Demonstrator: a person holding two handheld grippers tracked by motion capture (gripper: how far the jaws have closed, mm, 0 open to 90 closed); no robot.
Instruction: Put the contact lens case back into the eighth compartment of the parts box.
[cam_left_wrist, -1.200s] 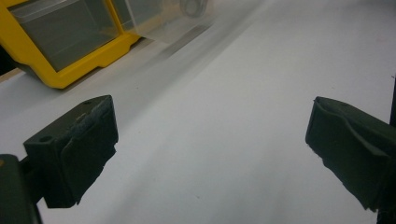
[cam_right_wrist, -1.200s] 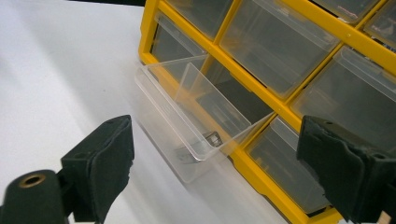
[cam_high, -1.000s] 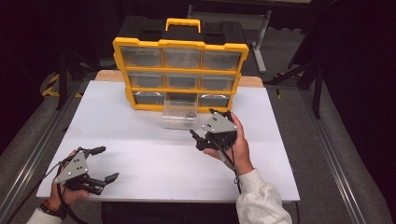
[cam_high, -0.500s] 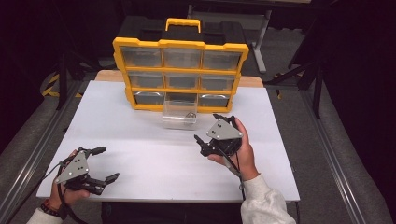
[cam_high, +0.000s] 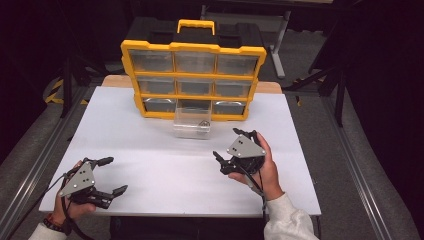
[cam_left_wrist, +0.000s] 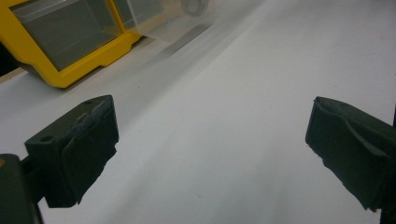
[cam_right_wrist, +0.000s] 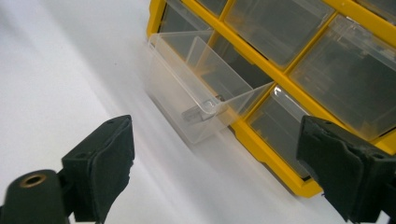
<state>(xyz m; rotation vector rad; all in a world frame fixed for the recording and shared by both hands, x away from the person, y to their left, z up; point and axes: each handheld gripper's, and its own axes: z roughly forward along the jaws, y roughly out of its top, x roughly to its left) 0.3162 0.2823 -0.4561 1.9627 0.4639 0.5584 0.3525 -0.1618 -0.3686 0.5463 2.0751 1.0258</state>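
My right gripper (cam_high: 235, 150) has its jaws wide apart with nothing between them, hanging over the desk (cam_high: 150, 165) just short of the clear drawer (cam_high: 192, 123) that sticks out of the bottom middle slot of the yellow organizer (cam_high: 194, 80). My left gripper (cam_high: 102, 175) sits well apart at the near left corner, jaws also spread and empty. The step in hand looks to be working that drawer, so I would line the right jaws square to its front wall, come in low and level, and close on the rim rather than the thin side, keeping the pull or push straight along the slot so the cabinet does not slide. Inside the drawer (cam_right_wrist: 201, 93) I see one small metal part (cam_right_wrist: 194, 113) near the front; the other drawers are shut and too cloudy to read.
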